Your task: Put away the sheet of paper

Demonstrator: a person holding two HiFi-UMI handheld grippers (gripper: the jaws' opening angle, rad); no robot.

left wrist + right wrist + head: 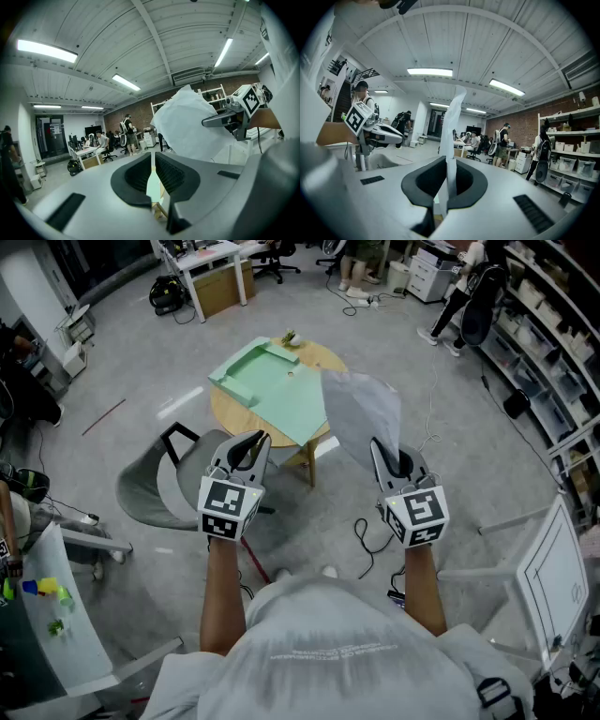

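The sheet of paper is thin and white, and it hangs in the air to the right of the round table. My right gripper is shut on its near edge. In the right gripper view the paper stands upright, pinched between the pads. The left gripper view shows the sheet and my right gripper off to the right. My left gripper hovers near the table's front edge, holds nothing, and its jaws are together with only a thin slit between them. An open green folder lies on the table.
The small round wooden table also carries a small object at its far edge. A grey chair stands left of it, under my left gripper. Cables lie on the floor. A white frame stands on the right, with desks and people beyond.
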